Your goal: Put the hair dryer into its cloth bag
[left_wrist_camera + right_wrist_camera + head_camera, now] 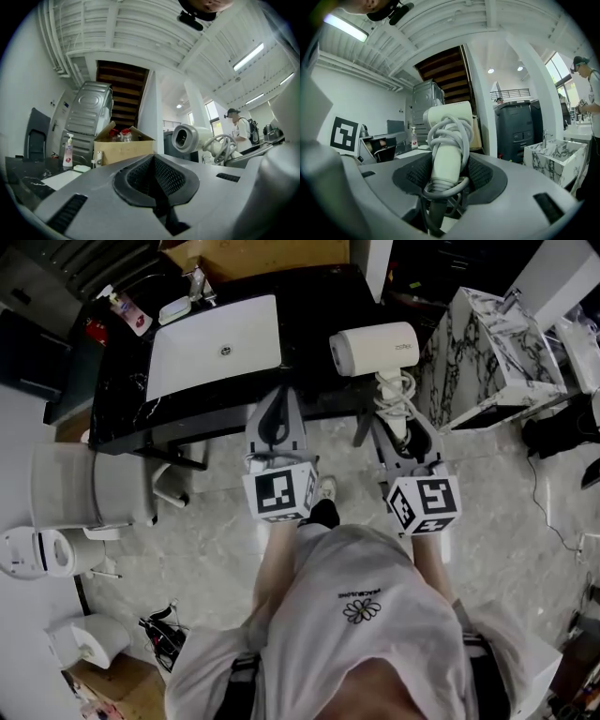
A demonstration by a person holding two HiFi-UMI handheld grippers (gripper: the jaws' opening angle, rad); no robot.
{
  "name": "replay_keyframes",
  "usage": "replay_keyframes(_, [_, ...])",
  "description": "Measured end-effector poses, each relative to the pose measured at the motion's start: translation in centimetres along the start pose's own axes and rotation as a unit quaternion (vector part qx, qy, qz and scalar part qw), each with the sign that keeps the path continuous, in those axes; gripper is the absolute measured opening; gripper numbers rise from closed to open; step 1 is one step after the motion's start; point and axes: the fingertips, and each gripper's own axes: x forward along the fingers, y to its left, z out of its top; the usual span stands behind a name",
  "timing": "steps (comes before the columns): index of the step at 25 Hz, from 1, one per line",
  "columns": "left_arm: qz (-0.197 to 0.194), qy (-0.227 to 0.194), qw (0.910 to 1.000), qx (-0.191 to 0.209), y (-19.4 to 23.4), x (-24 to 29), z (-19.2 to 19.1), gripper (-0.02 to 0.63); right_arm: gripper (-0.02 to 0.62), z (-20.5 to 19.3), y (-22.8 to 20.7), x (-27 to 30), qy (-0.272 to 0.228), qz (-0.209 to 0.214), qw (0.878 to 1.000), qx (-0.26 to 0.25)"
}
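My right gripper (398, 423) is shut on the handle of a cream hair dryer (375, 348), whose grey cord is coiled round that handle. The dryer stands upright between the jaws (447, 136), head at the top; in the left gripper view it shows at the right (190, 138). My left gripper (277, 423) is shut with nothing between its ribbed pads (140, 176). Both grippers hang in front of a black table (122, 413). A flat white cloth bag (216, 343) lies on that table, ahead and to the left of the left gripper.
A pump bottle (127, 310) and a soap dish (174, 308) stand at the table's back left. A marble-patterned box (487, 352) is to the right of the dryer. White bins (89, 486) sit at the left on the floor. A cardboard box (123, 147) is behind the table.
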Motion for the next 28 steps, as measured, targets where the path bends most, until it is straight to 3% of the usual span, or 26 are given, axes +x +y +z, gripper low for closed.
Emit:
replay_keyframes(10, [-0.038, -0.024, 0.999, -0.008, 3.7, 11.3, 0.2, 0.017, 0.207, 1.1, -2.9, 9.5, 0.017, -0.034, 0.999, 0.02])
replay_keyframes(20, [-0.07, 0.017, 0.9973, 0.014, 2.6, 14.3, -2.7, 0.017, 0.207, 0.6, -5.5, 10.7, 0.044, -0.061, 0.997, 0.025])
replay_keyframes(28, [-0.06, 0.019, 0.997, 0.045, 1.9, 14.0, -3.0, 0.017, 0.207, 1.0, -6.6, 11.2, 0.033, -0.048, 0.998, 0.017])
